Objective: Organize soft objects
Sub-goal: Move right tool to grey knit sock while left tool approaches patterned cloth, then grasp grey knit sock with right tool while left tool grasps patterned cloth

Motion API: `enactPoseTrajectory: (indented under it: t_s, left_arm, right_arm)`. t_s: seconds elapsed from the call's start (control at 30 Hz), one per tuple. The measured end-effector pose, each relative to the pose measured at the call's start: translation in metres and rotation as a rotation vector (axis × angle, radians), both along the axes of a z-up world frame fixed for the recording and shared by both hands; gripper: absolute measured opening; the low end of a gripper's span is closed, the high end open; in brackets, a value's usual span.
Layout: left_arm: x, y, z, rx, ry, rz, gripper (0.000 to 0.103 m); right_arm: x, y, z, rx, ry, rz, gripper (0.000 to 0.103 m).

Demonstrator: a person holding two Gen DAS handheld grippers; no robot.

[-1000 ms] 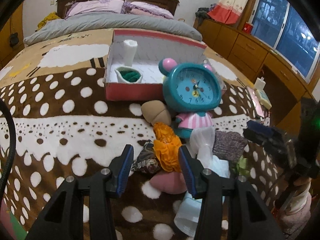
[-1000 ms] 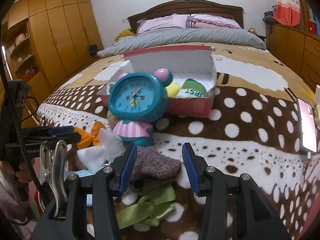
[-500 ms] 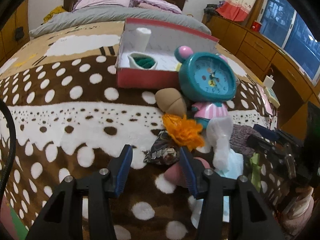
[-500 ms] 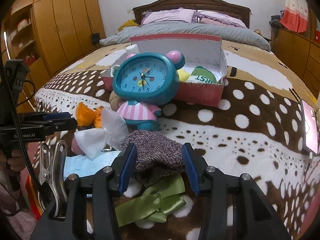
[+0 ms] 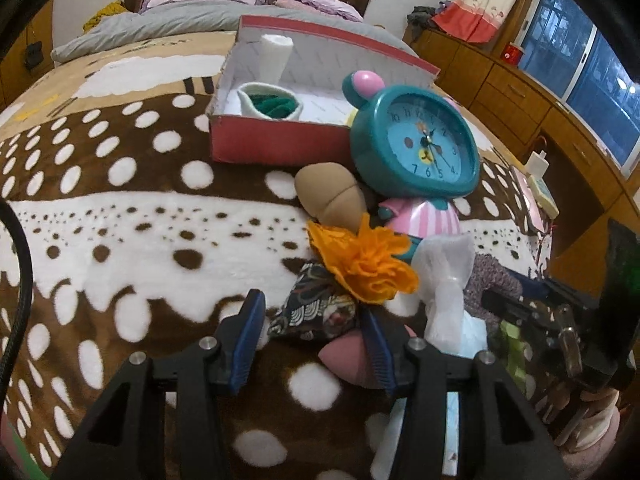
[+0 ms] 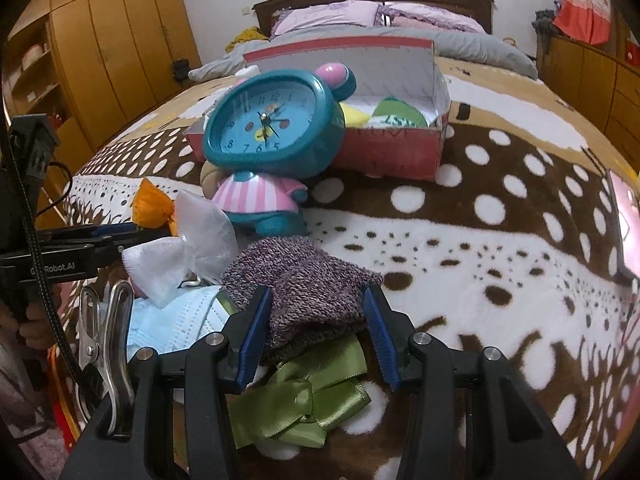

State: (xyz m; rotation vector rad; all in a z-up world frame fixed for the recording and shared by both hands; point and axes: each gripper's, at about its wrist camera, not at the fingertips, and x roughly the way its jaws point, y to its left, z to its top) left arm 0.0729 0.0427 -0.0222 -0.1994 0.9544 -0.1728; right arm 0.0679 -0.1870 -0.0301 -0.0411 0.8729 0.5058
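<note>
Because both tools hang over one tight heap at the near edge of the bed, a snag looks like the main risk. On the left, the left gripper (image 5: 314, 346) has its jaws apart around a dark patterned pouch (image 5: 316, 310), not pressing it. The orange ruffled flower (image 5: 366, 264) lies on that pouch and a pink soft piece (image 5: 346, 360) sits under the right finger, so closing here could drag either along. Further right, the right gripper (image 6: 318, 330) stands with jaws apart either side of the purple knit sock (image 6: 304, 284); whether the pads touch the wool I cannot tell. The green ribbon (image 6: 304, 396) lies beneath and could come up too. Just beyond the heap the teal clock (image 6: 276, 120) stands close, easily knocked. The red box (image 6: 400, 152) waits behind it; far left and right, the spotted blanket (image 5: 120, 220) is open.
</note>
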Motion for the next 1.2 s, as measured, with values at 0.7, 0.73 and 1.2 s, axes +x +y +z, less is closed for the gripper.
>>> enactPoseTrajectory:
  t_s: [0.7,0.73,1.2]
  left_arm:
    - [-0.009,0.019,0.006,-0.076,-0.015,0.03,0.04]
    - [-0.01,0.021,0.008,-0.071,-0.02,0.035,0.04]
    - [-0.031,0.039,0.036,-0.016,-0.13,0.08,0.04]
  right_arm:
    - [0.0,-0.005,-0.009,0.035,0.025,-0.021,0.047]
    - [-0.001,-0.004,-0.008,0.033,0.022,-0.021,0.045]
    - [-0.012,-0.006,0.009,0.063,-0.016,-0.053,0.029]
